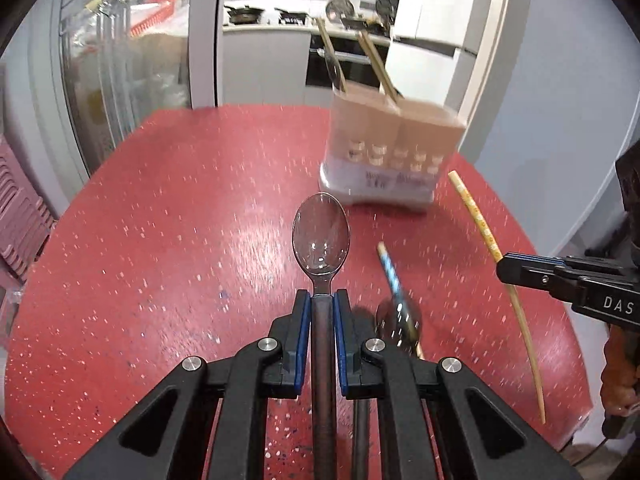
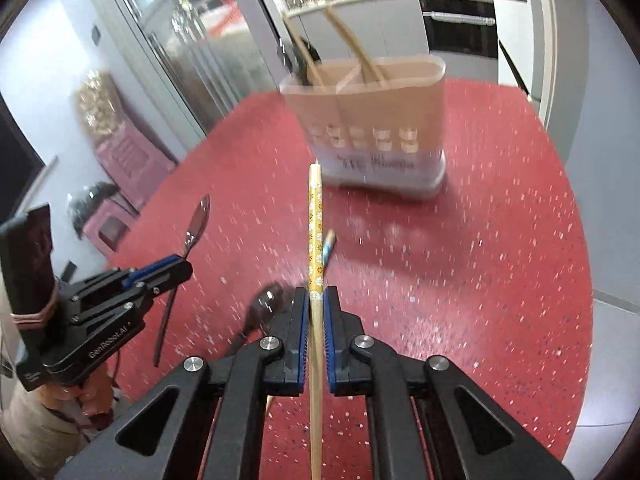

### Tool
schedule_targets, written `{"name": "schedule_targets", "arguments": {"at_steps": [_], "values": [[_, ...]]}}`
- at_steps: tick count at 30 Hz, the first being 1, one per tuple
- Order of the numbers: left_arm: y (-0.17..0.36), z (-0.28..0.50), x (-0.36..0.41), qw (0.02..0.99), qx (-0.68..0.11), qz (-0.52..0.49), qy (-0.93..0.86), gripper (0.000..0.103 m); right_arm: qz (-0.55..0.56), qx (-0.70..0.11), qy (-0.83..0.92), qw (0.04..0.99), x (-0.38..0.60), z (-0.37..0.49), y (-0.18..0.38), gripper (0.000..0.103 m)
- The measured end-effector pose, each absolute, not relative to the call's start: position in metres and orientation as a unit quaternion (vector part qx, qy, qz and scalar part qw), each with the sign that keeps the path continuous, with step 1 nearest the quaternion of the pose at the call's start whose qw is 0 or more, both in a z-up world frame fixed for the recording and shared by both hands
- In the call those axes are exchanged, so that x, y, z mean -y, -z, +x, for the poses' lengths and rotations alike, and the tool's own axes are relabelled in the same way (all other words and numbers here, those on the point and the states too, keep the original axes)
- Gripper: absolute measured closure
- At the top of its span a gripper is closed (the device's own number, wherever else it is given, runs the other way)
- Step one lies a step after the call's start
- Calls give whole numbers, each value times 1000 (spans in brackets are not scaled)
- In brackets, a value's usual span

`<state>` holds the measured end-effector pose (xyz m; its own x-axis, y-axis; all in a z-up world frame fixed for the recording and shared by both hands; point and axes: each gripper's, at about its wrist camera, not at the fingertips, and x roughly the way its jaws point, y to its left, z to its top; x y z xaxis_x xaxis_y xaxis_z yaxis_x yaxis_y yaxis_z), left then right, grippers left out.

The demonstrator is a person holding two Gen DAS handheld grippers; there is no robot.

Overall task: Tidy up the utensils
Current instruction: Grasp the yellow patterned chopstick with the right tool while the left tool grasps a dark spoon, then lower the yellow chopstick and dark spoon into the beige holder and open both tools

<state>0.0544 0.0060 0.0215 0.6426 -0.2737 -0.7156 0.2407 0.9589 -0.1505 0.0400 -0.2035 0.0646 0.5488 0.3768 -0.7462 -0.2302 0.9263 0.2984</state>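
Left gripper clenched on clear spoon | right gripper clenched on yellow chopstick, both above surface | holder near far edge | advice: align each utensil upright over its compartment before releasing.

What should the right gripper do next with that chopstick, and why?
Probably carry the yellow-patterned chopstick forward and up toward the utensil holder, aiming for the compartment where chopsticks already stand. The right gripper is shut on it, and the holder sits ahead across the red table. The left gripper holds a clear spoon.
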Motion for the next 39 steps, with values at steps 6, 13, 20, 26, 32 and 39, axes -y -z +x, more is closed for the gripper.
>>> {"name": "schedule_targets", "arguments": {"at_steps": [6, 13, 20, 26, 32, 39], "values": [[-54, 65, -7, 919, -367, -45, 139, 66, 116, -404, -180, 890, 217, 42, -96, 95], [-85, 92, 2, 933, -330, -61, 132, 66, 124, -365, -172, 907, 233, 59, -122, 95], [-108, 122, 19, 940, -307, -66, 133, 66, 133, -331, -161, 920, 249, 90, -151, 95], [-125, 149, 27, 946, -284, -84, 134, 66, 145, -304, -156, 929, 256, 118, -170, 95], [-137, 183, 33, 953, -258, -103, 120, 66, 141, -264, -155, 942, 252, 143, -191, 95], [-137, 220, 40, 958, -236, -128, 101, 66, 139, -228, -144, 953, 248, 178, -199, 95]]}}
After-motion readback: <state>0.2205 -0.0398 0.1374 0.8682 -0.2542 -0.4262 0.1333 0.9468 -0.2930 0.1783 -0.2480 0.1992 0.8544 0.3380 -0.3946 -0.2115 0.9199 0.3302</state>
